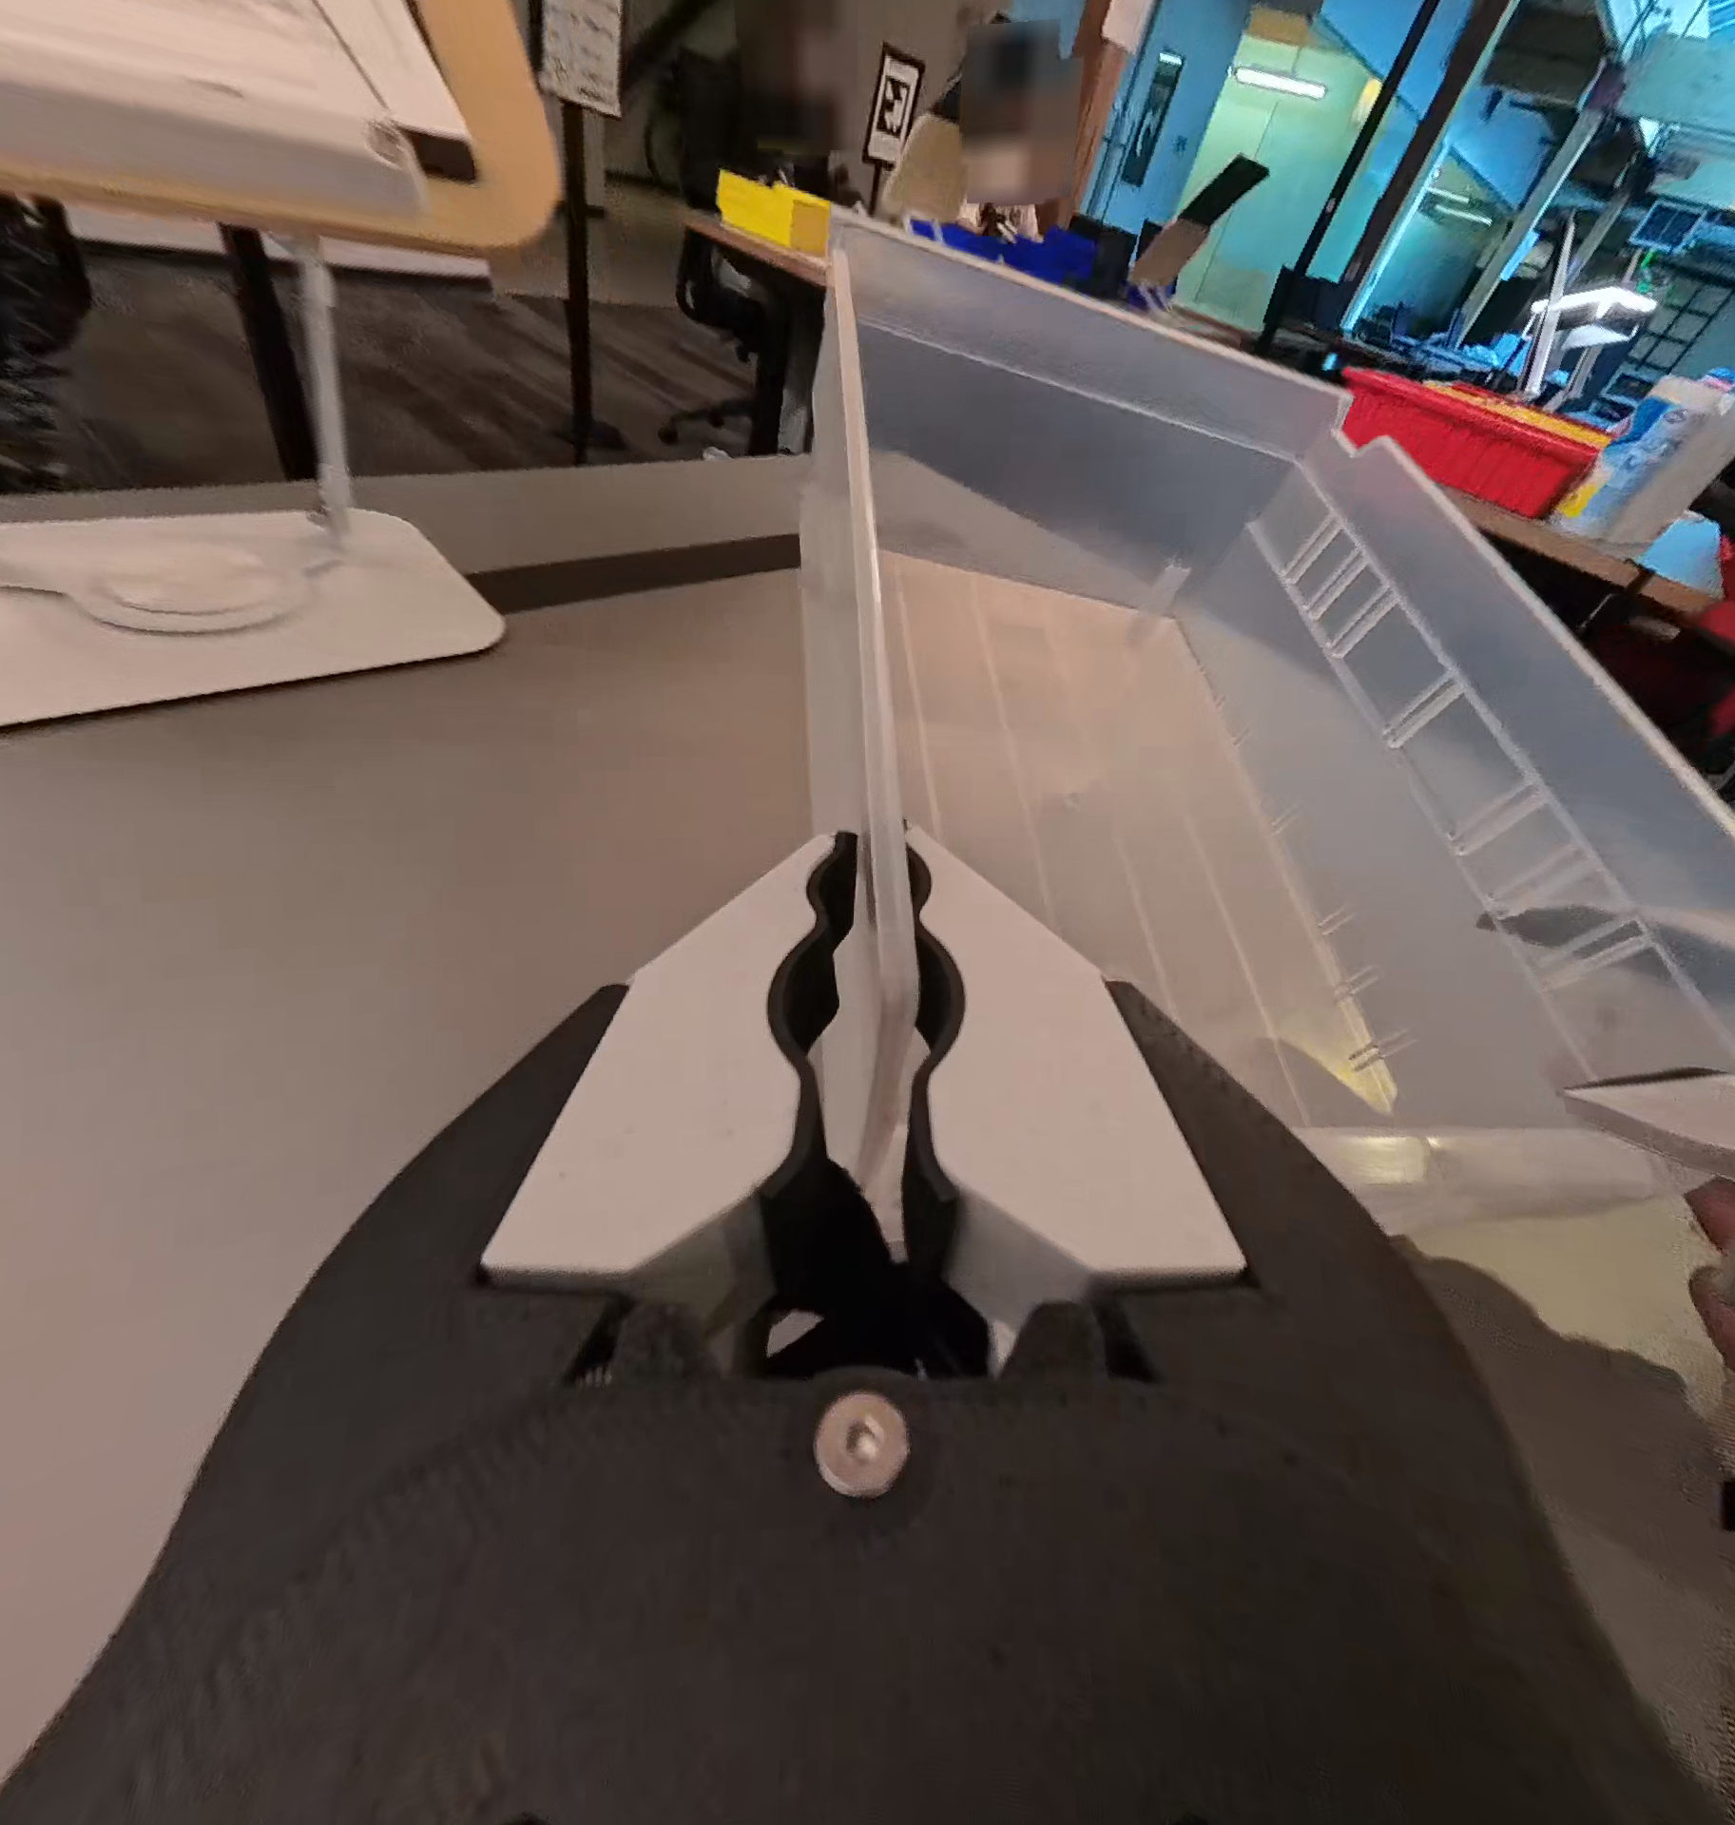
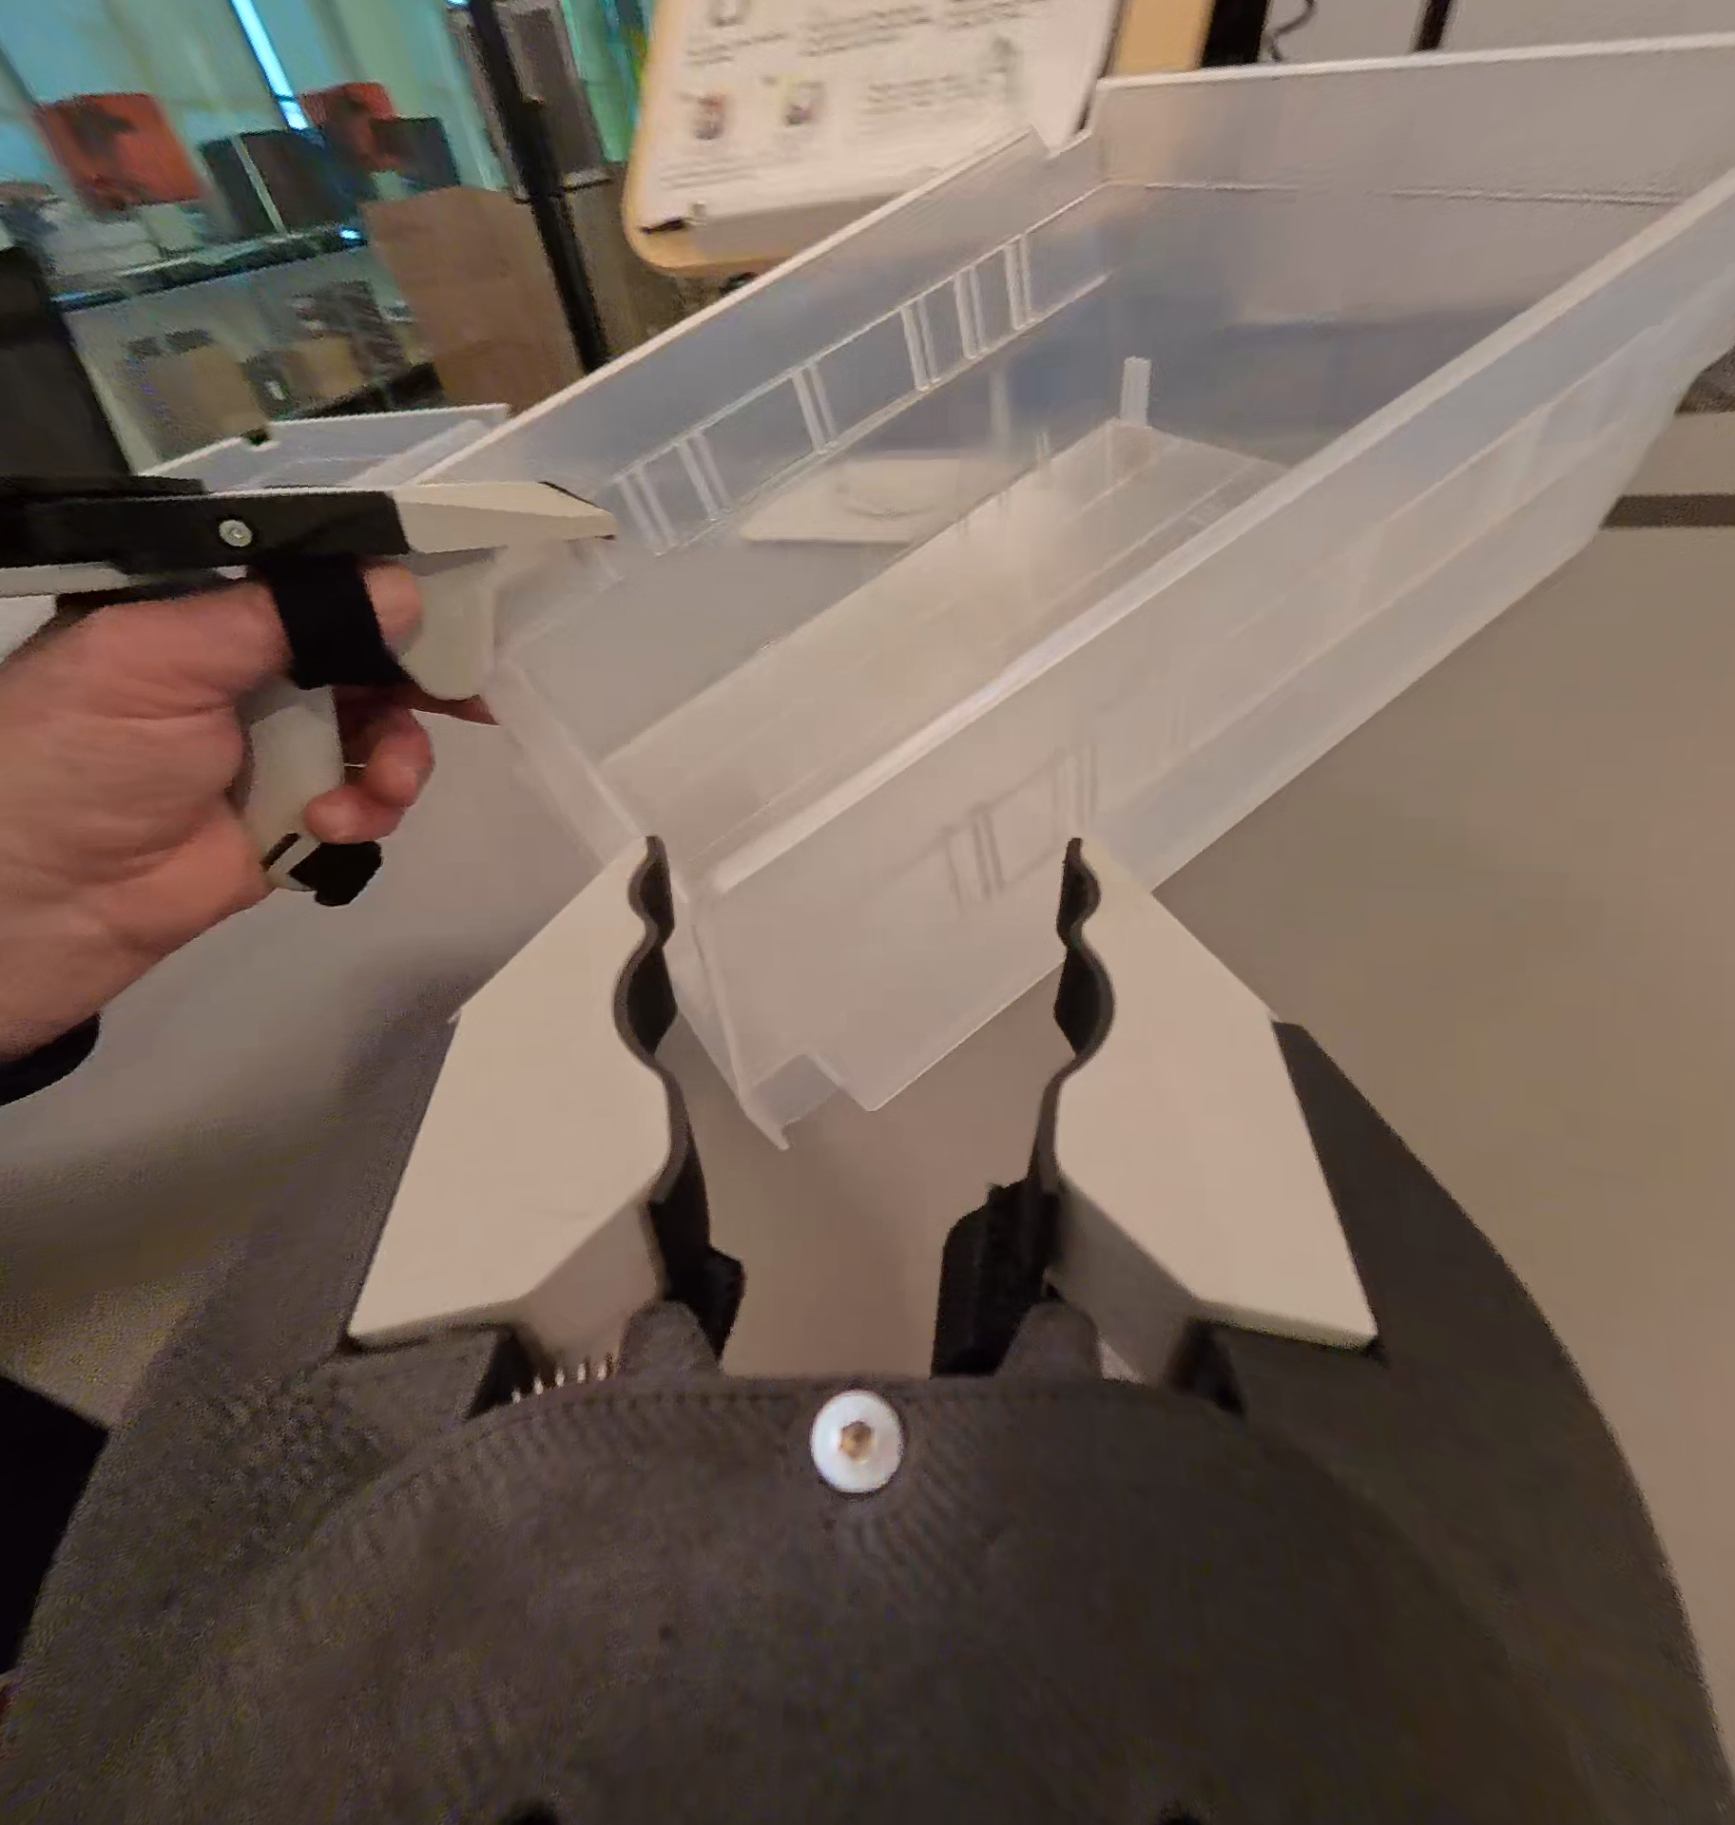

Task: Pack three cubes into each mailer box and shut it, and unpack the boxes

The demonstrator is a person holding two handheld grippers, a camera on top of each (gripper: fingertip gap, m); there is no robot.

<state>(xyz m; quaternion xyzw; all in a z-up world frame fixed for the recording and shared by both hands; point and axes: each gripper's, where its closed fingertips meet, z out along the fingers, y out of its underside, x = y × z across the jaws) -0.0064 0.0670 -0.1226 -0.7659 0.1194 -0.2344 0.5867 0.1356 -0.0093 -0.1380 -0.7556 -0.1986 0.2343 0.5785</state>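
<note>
Above the grey tabletop [image 1: 251, 889], a clear plastic bin [image 1: 1090, 790] hangs tilted, one long wall pinched in the left gripper [image 1: 878, 859]. That gripper's white fingers [image 1: 705, 1067] are closed narrow on the wall's rim, which runs up between their dark wavy pads. The bin's inside shows nothing in it; ribbed slots line its far long wall.

In the right wrist view, the same bin [image 2: 1189, 514] slants from the upper right down toward the camera, and its lower corner sits between the fingers of the right gripper [image 2: 863, 869]. These fingers [image 2: 537, 1116] stand wide apart, with the corner close by the left one (whether it touches the pad, I cannot tell). The left gripper [image 2: 587, 518] appears here from the side at the left edge, clamped on the bin's rim, with a hand [image 2: 142, 751] wrapped round its white handle and a black strap over one finger.

At the tabletop's far left lies a white stand base [image 1: 201, 612], its thin post rising to a wooden board [image 1: 251, 128] with papers clipped on. No mailer box or cube shows in either view. Other desks with red, yellow and blue bins stand blurred beyond the table's far edge.
</note>
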